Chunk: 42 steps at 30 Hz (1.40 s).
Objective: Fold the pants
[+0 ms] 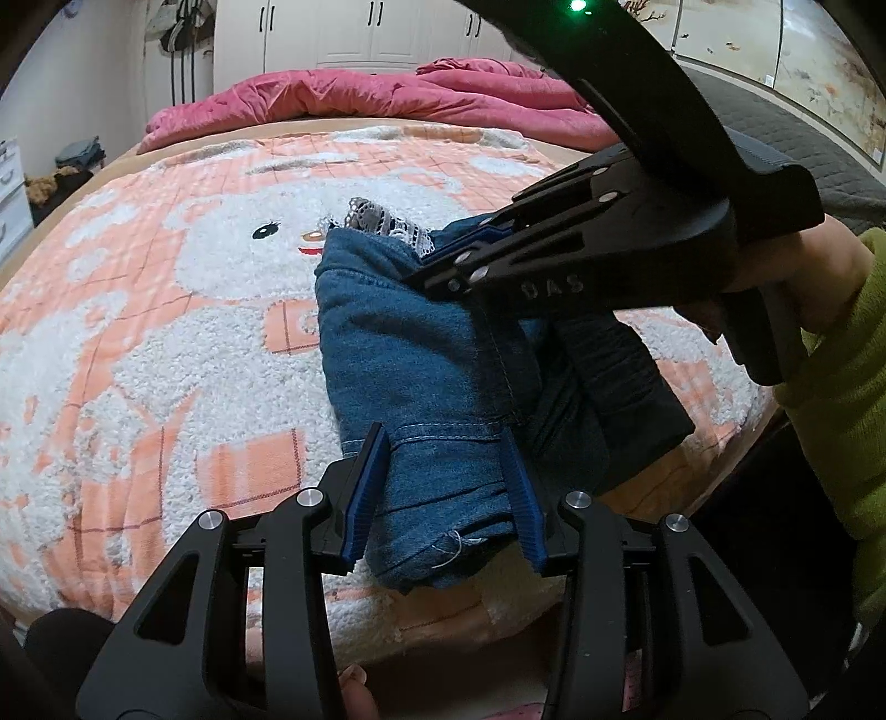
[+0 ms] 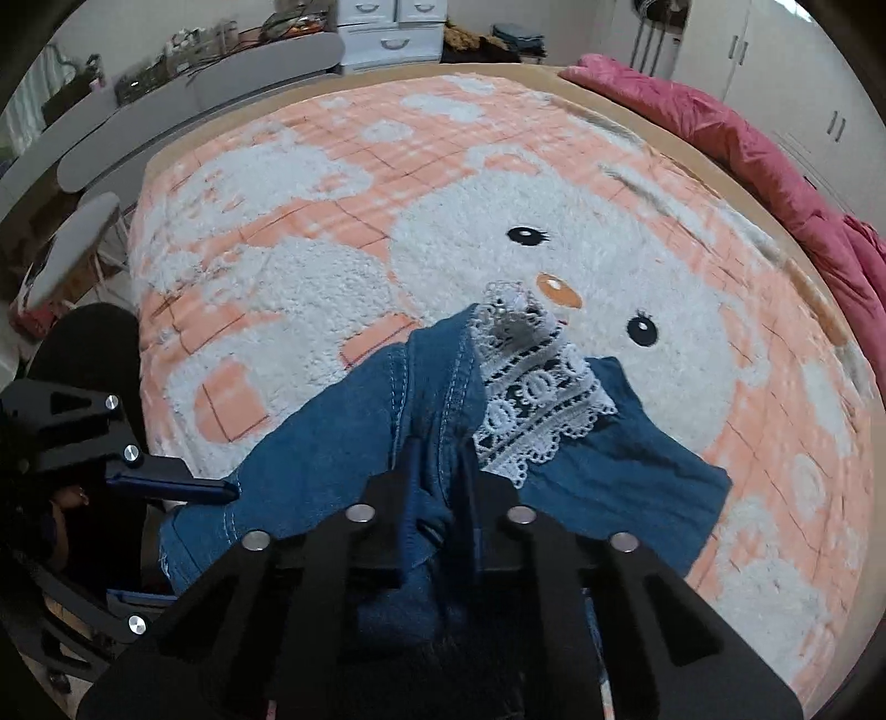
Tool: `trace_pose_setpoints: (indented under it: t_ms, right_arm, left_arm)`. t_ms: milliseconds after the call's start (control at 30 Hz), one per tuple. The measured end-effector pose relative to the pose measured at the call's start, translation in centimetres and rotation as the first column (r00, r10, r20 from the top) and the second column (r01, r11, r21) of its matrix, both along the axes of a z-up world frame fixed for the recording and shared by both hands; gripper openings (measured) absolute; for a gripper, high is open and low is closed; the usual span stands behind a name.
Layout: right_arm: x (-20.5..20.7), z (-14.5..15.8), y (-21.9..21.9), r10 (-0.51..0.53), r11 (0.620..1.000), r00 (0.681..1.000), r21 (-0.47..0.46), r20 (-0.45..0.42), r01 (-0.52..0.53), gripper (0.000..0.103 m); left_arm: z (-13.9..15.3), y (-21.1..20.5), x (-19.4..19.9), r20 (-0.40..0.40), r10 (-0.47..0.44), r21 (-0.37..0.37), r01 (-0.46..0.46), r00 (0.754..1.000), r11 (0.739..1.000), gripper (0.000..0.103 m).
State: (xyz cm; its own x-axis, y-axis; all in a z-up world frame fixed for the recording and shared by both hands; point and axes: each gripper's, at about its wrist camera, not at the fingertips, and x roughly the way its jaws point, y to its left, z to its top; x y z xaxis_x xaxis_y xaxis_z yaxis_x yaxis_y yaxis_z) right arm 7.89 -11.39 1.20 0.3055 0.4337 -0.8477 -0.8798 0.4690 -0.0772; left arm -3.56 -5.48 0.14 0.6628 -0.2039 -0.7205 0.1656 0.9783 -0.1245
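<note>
The blue denim pants with a white lace hem lie bunched and partly folded on the bed near its front edge. My left gripper has its blue pads on both sides of the near end of the bundle, gripping it. My right gripper comes in from the right and is shut on the upper fold of denim. In the right wrist view my right gripper pinches a denim fold beside the lace. The left gripper's fingers show at the left.
The bed is covered by an orange and white fleece blanket with a cartoon face. A pink duvet lies heaped at the far side. White wardrobes stand behind. Grey boards and drawers stand beyond the bed.
</note>
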Motion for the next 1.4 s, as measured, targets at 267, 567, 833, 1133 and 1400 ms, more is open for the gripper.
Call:
trace_pose_setpoints:
  t_ms: [267,567,833,1133,1400]
  right_arm:
    - [2.6,-0.7,-0.3,-0.118,0.992,0.99,-0.039,0.073,0.121,0.004]
    - [4.0,0.8,-2.0,-0.153,0.981,0.987,0.114,-0.052,0.158,0.006]
    - [4.2,0.2,2.2,-0.072,0.991,0.991,0.105,-0.117,0.084,0.016]
    - [3.4,-0.6,3.6,-0.064,0.996,0.99,0.058,-0.123,0.072,0.038]
    - [2.8,-0.2,4.1,-0.061,0.997,0.998,0.037,-0.027,0.062,0.008]
  left_arm:
    - [-0.1,0.3,0.2,0.0,0.001,-0.007,-0.001,1.0,1.0,0.035]
    - [0.0,0.6,0.1,-0.003,0.006,-0.013,-0.006,1.0,1.0,0.037]
    - [-0.1,0.3,0.2,-0.002,0.006,-0.005,-0.006,1.0,1.0,0.038]
    - [0.0,0.4,0.1,-0.004,0.009,-0.02,-0.009,1.0,1.0,0.039]
    - [0.2,0.6,-0.1,-0.003,0.011,-0.033,-0.012,1.0,0.999,0.039]
